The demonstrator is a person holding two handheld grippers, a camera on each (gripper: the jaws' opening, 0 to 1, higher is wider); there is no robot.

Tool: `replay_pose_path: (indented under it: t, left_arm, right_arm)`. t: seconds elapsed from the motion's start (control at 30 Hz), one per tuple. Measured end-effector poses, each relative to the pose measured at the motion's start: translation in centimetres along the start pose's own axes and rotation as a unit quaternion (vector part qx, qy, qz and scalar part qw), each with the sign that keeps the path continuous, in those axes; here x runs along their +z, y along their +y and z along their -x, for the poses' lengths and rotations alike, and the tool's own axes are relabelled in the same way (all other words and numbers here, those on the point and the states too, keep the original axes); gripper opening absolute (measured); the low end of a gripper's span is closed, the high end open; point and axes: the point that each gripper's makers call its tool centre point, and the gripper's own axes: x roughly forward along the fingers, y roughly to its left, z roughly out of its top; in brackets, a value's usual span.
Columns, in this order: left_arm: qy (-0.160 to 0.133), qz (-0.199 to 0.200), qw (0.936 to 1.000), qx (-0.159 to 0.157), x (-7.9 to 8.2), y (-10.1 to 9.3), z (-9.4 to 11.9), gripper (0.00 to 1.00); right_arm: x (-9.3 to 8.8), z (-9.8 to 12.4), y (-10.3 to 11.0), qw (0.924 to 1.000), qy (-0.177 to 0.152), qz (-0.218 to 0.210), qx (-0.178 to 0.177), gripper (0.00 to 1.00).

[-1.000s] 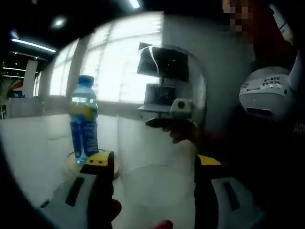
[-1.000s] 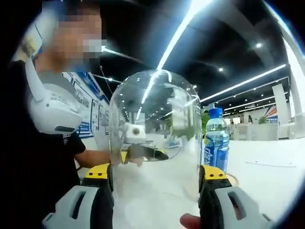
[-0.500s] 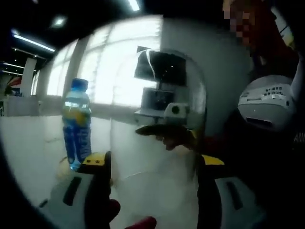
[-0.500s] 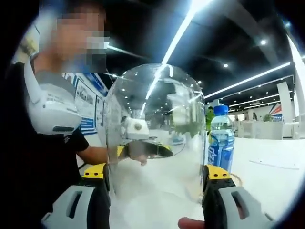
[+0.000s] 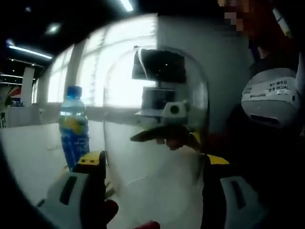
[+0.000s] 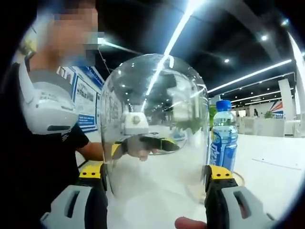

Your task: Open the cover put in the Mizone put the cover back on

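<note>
A clear glass dome cover (image 5: 155,186) is held up off the table between both grippers. My left gripper (image 5: 152,160) is shut on its sides. My right gripper (image 6: 156,171) is shut on the same cover (image 6: 152,191) from the opposite side. Through the glass, each view shows the other gripper: the right gripper (image 5: 167,136) and the left gripper (image 6: 145,144). The blue Mizone bottle (image 5: 72,128) stands upright on the white table, left of the cover in the left gripper view. In the right gripper view the bottle (image 6: 224,138) stands to the right of the cover, outside it.
A person in a dark shirt with a white device (image 5: 271,95) on the chest stands close behind the cover (image 6: 47,105). The white table (image 6: 267,181) stretches past the bottle. A round base edge (image 6: 237,179) shows at the bottle's foot.
The cover looms larger and sits a little higher in both views. The bottle now lies further out to the side of the cover. Both grips are unchanged.
</note>
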Motion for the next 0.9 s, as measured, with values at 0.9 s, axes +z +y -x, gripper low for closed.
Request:
replay_pose_path:
  t: [0.9]
  left_arm:
    - [-0.002,-0.004,0.9998,-0.022,-0.2,0.0,-0.6,0.75]
  right_arm:
    - [-0.6,-1.9,0.2,0.9967,0.023,0.015,0.076,0.90]
